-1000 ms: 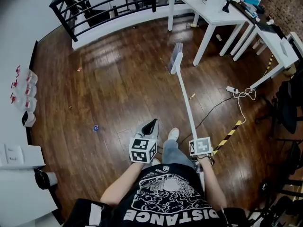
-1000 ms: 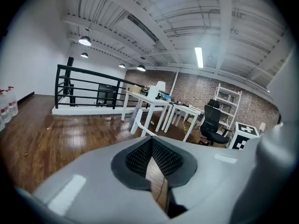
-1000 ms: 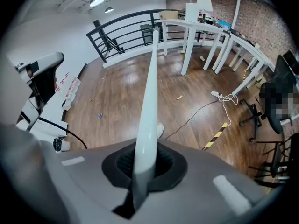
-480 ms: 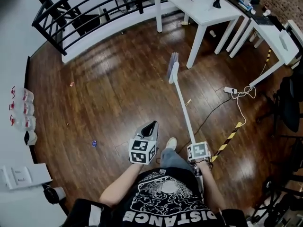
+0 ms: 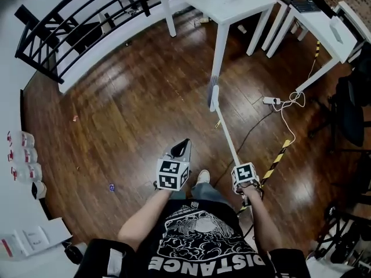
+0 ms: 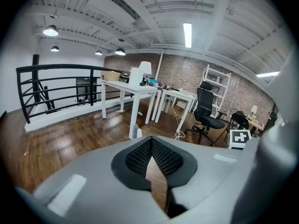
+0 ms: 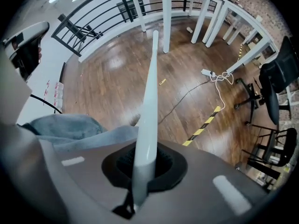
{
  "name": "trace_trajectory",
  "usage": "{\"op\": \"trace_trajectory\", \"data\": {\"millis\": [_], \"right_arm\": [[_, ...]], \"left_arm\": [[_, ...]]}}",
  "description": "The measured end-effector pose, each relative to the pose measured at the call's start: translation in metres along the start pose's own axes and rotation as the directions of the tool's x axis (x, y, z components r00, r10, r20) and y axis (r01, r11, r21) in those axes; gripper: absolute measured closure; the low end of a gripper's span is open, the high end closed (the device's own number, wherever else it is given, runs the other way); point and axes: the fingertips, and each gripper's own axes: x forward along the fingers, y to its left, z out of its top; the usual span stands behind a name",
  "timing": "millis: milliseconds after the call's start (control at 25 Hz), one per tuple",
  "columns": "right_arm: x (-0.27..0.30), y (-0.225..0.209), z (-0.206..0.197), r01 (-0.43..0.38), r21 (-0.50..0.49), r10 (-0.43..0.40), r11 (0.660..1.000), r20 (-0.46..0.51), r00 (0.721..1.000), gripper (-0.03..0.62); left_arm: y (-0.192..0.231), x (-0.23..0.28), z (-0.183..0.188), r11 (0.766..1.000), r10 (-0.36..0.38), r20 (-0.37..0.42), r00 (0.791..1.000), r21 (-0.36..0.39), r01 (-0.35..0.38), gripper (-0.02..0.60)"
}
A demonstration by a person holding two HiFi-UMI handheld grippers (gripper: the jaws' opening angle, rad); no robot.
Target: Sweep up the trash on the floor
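The long white broom [image 5: 225, 133] reaches from the person's right side out over the dark brown wood floor [image 5: 133, 114]. Its brush end sits on the floor just beside a leg of the white table [image 5: 221, 45]. The right gripper [image 7: 142, 169] is clamped on the top end of the broom's stick. The left gripper [image 6: 150, 146] holds nothing, and its jaws are pressed together at the tips.

A tiny yellow bit of trash [image 5: 218, 123] lies right next to the stick. A small blue bit [image 5: 111, 187] lies well off to the left, and a small orange bit [image 5: 75, 119] lies farther out. A white power strip with a curly cord [image 5: 272, 101] lies to the right, near a yellow-and-black stripe [image 5: 278, 157]. A black railing [image 5: 58, 28] runs along the far edge.

A second ago the brush end was farther from the table leg. The blue bit was ahead of the left gripper; now it is level with it.
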Motion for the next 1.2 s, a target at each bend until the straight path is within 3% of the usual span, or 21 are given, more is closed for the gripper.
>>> {"op": "trace_trajectory", "data": {"millis": [400, 560, 760, 880, 1200], "right_arm": [[0.014, -0.066, 0.008, 0.097, 0.115, -0.075, 0.989, -0.182, 0.981, 0.594], [0.015, -0.077, 0.015, 0.157, 0.156, -0.11, 0.975, -0.274, 0.955, 0.594], [0.017, -0.076, 0.034, 0.221, 0.212, -0.129, 0.952, -0.378, 0.917, 0.594], [0.015, -0.077, 0.048, 0.27, 0.214, -0.154, 0.939, -0.441, 0.884, 0.594], [0.015, -0.064, 0.086, 0.374, 0.146, -0.21, 0.916, -0.619, 0.757, 0.594]], "left_arm": [[0.002, 0.085, 0.041, 0.992, -0.116, -0.042, 0.992, 0.053, 0.118, 0.577], [0.019, 0.106, 0.056, 0.984, -0.165, -0.06, 0.984, 0.062, 0.169, 0.577], [0.07, 0.12, 0.064, 0.98, -0.188, -0.103, 0.977, 0.052, 0.194, 0.577], [0.098, 0.123, 0.063, 0.973, -0.212, -0.139, 0.967, 0.06, 0.222, 0.577], [0.167, 0.11, 0.046, 0.97, -0.22, -0.203, 0.954, 0.056, 0.235, 0.577]]}}
